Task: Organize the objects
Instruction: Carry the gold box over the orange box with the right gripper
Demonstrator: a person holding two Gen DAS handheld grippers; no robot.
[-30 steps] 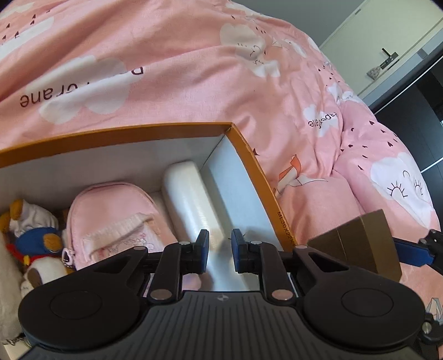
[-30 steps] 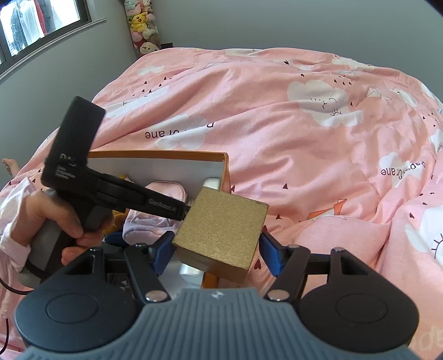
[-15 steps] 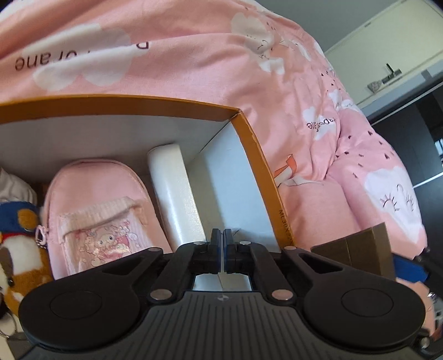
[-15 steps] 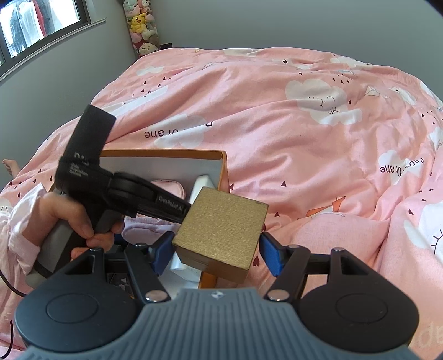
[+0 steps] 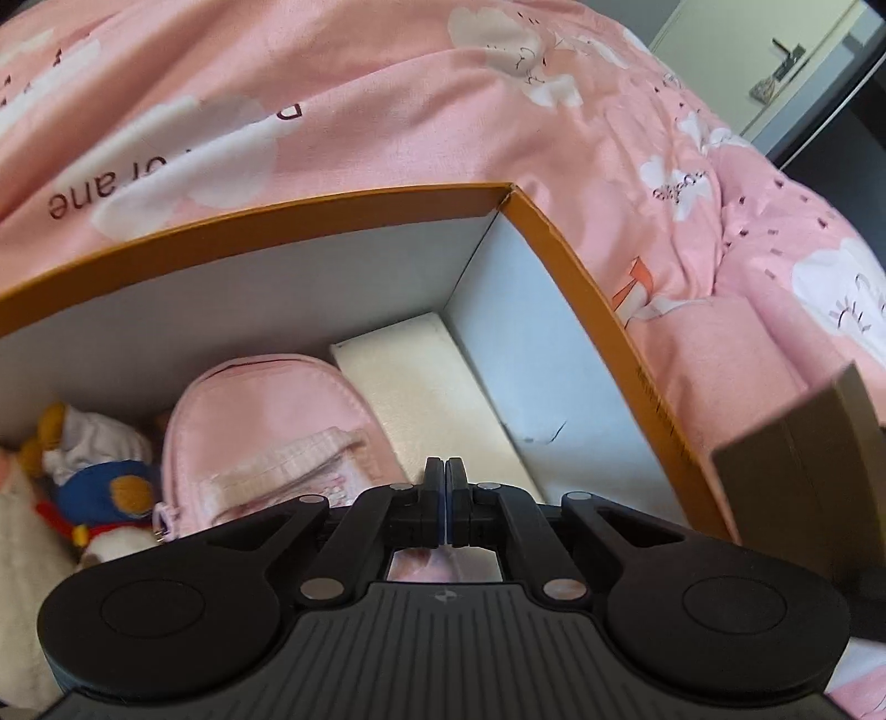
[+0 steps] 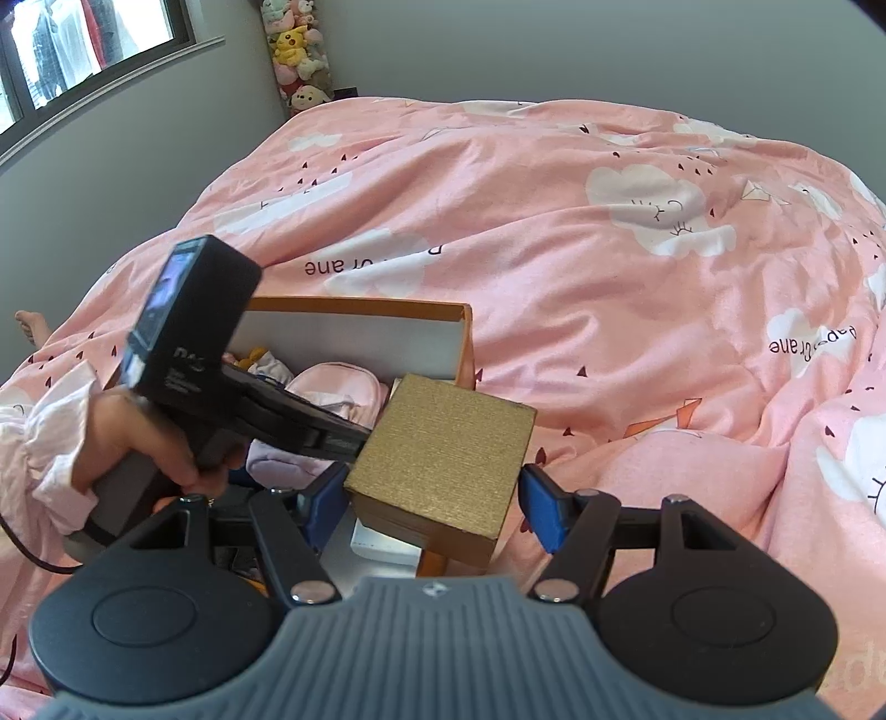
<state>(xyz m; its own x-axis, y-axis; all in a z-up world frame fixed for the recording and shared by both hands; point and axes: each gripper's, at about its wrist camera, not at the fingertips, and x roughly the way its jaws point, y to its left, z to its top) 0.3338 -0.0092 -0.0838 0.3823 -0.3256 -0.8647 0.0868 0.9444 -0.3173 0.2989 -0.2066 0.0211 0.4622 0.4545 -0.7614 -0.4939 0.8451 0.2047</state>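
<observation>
An orange box (image 5: 576, 266) with white inner walls lies open on the bed. Inside it are a pink mini backpack (image 5: 266, 421), a white oblong case (image 5: 421, 399) and a plush duck (image 5: 105, 487). My left gripper (image 5: 446, 498) hovers above the backpack and case, shut with nothing between its pads. My right gripper (image 6: 437, 504) is shut on a gold cardboard box (image 6: 443, 459), held just over the orange box's (image 6: 360, 304) near right corner. The gold box (image 5: 803, 471) also shows at the right edge of the left wrist view.
A pink duvet (image 6: 609, 277) with cloud prints covers the whole bed. A hand (image 6: 138, 443) in a pink sleeve grips the left tool's black handle (image 6: 188, 332). Plush toys (image 6: 293, 50) are stacked in the far wall corner, and a window (image 6: 83, 50) is at upper left.
The left gripper's jaws have closed from a small gap to fully shut, empty, and its view has shifted slightly over the box. The right gripper and gold box have not moved.
</observation>
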